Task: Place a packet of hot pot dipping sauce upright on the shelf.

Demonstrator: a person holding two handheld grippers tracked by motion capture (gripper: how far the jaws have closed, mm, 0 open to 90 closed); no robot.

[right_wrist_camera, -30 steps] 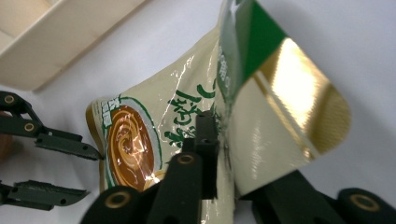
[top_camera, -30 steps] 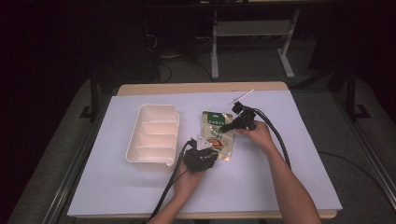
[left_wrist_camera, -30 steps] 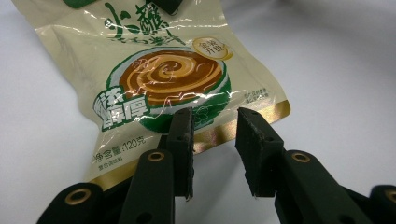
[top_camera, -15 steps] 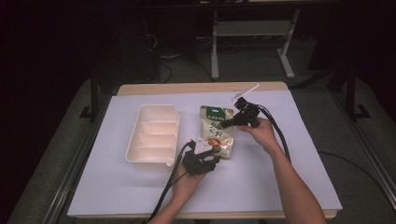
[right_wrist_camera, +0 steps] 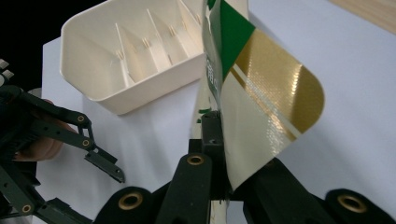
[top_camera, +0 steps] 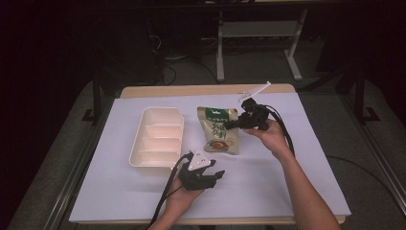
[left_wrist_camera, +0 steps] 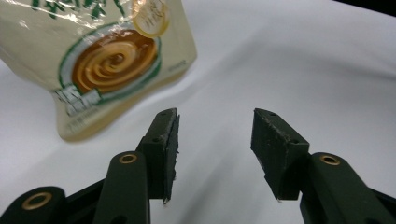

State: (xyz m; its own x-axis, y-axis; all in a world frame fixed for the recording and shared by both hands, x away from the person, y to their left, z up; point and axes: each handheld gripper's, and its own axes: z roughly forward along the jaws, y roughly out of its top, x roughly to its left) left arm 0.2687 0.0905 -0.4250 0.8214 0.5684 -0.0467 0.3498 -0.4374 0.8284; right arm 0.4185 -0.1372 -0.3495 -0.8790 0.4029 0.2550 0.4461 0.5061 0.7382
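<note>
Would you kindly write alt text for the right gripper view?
The right gripper has its jaws shut on the top edge of a green, gold and cream pouch. Behind it stands a cream divided tray on the white table.

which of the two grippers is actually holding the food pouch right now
The right gripper: its jaws are clamped on the pouch near its green top edge. The left gripper has just been opening, and its jaws stand apart with nothing between them, short of the pouch's bottom corner.

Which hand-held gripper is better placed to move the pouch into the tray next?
Right. The right hand-held gripper is already shut on the pouch at its top edge, beside the tray. The left hand-held gripper has just been opening, nothing between its jaws.
</note>
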